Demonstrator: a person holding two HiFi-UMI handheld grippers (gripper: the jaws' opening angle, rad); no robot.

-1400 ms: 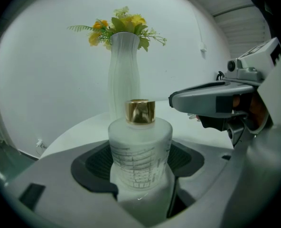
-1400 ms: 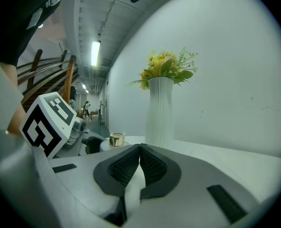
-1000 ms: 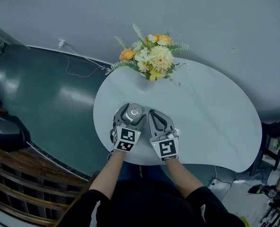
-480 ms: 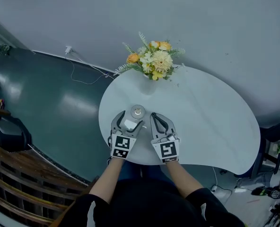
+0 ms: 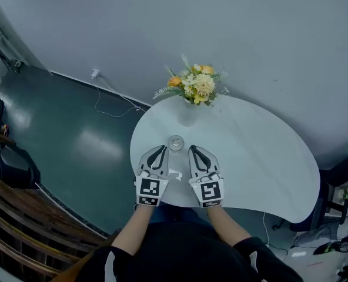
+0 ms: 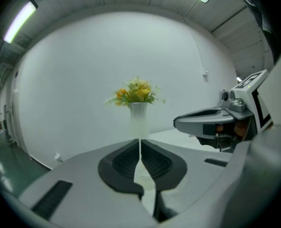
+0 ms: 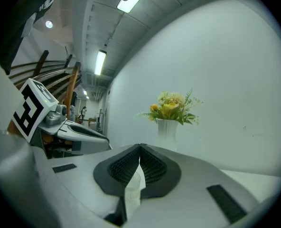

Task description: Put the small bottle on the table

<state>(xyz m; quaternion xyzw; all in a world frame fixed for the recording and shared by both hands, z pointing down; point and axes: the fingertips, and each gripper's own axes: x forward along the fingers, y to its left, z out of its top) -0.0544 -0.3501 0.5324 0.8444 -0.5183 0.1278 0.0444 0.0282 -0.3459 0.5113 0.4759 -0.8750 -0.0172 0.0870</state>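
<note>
The small clear bottle [image 5: 176, 143] with a silvery top stands upright on the white table [image 5: 250, 157], on its own, just ahead of both grippers and between their tips. My left gripper [image 5: 160, 150] sits just left of it, jaws shut with nothing between them; in its own view the ribbed pads [image 6: 126, 158] meet. My right gripper [image 5: 193, 150] sits just right of the bottle, also shut, with its pads [image 7: 152, 165] touching. A pale blurred shape shows in the slit below each gripper's pads; I cannot tell what it is.
A white vase of yellow and orange flowers [image 5: 194, 84] stands at the table's far edge, beyond the bottle. The table's near edge lies under my hands. A cable and plug [image 5: 103, 90] lie on the dark green floor at left. A wooden railing [image 5: 21, 228] runs at lower left.
The left gripper stood open around the bottle; it has drawn back towards me and shut, leaving the bottle standing on the table. The head view has pulled back.
</note>
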